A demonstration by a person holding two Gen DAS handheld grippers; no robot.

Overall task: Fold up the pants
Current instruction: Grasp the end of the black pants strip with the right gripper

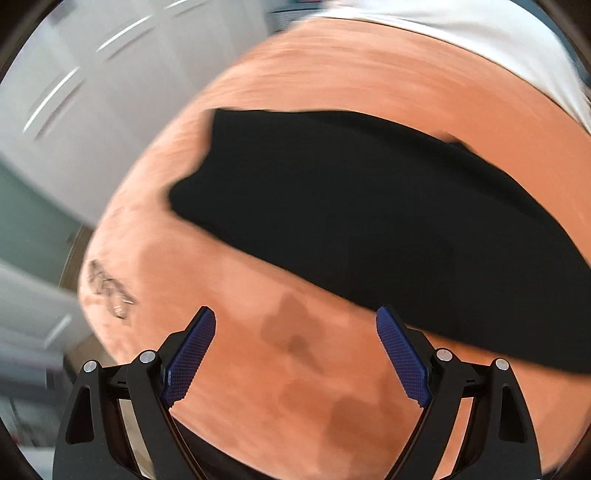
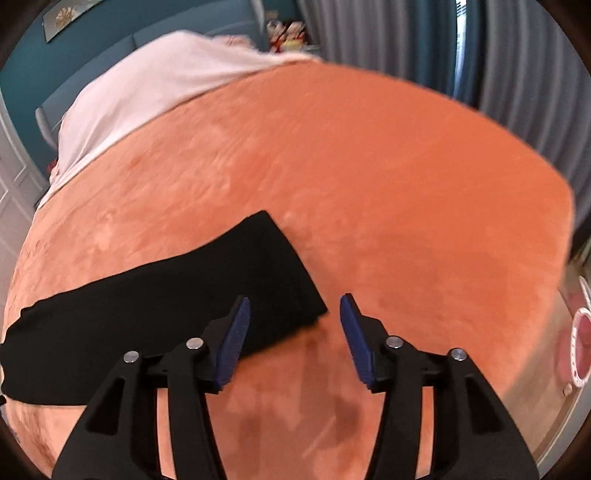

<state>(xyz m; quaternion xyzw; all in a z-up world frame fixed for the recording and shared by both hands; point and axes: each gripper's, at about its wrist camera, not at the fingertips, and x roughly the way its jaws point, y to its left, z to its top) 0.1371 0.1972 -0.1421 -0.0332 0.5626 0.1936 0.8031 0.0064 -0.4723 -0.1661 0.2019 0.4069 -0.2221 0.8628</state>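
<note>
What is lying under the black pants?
The pants lie flat on an orange blanket, which shows all around them. Whatever sits directly beneath the cloth is covered, so I cannot tell if anything else is there. Both tongs are open and hold nothing.

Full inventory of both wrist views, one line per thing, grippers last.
black fabric pants: 1, black, lying flat as a long band across the orange blanket
orange plush blanket: 1, orange, covering the bed
white sheet: 1, white, at the bed's far end
grey pleated curtain: 1, grey, behind the bed
left gripper: 1, black with blue pads, open, above blanket beside pants
right gripper: 1, black with blue pads, open, at pants' end
</note>
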